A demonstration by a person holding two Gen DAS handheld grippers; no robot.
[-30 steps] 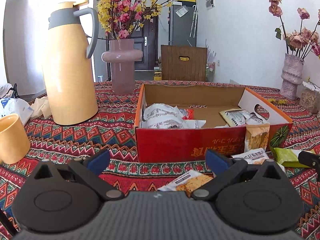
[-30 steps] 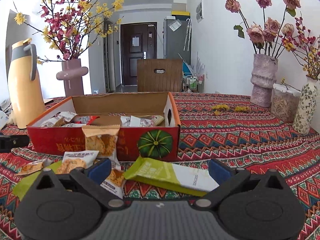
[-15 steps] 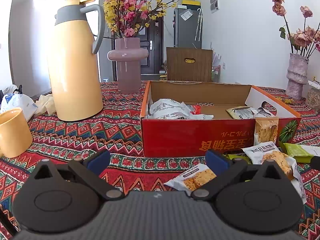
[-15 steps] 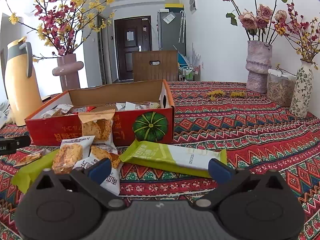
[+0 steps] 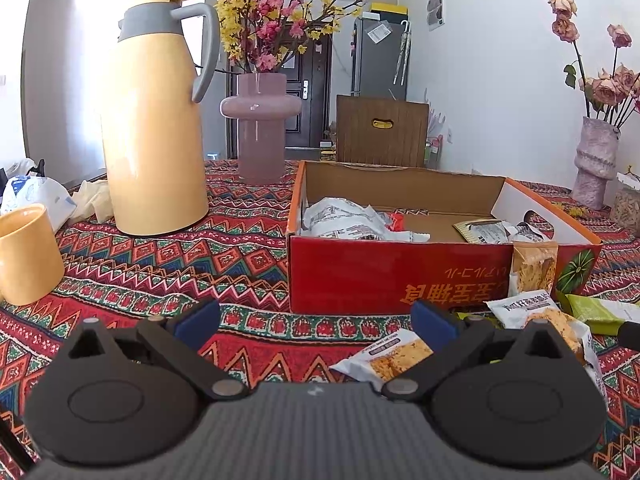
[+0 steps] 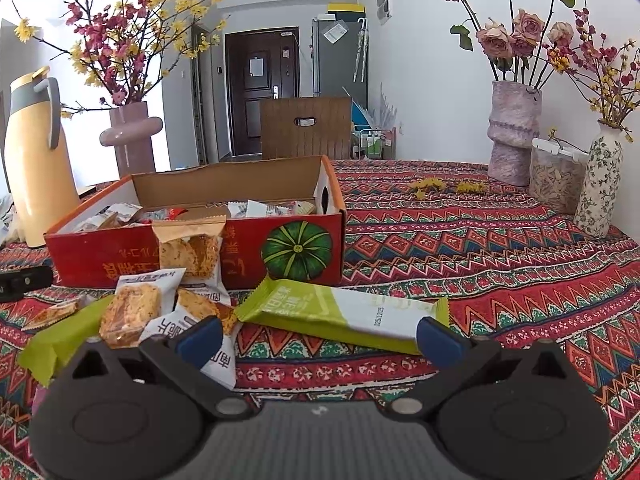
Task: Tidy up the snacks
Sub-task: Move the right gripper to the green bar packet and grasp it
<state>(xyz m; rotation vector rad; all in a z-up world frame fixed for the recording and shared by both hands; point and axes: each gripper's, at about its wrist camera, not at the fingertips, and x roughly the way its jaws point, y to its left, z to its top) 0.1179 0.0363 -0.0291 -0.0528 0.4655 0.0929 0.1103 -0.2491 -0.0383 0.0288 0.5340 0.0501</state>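
Right wrist: green snack bar (image 6: 344,316) just beyond spread claw (image 6: 318,336).

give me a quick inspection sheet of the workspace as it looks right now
surface: table under a red patterned cloth.
job's things: open red box partly filled with wrapped snacks; one cracker pack leans on its front wall; long green bar and small cracker packs lie loose on the cloth before it.
clutter: yellow thermos, yellow cup, pink vase, tall rose vase, floral vase, lidded jar.
grippers: left gripper open, empty; right gripper open, empty, low behind the green bar.
cables: nothing seen.
surroundings: wooden chair, dark door, grey fridge.
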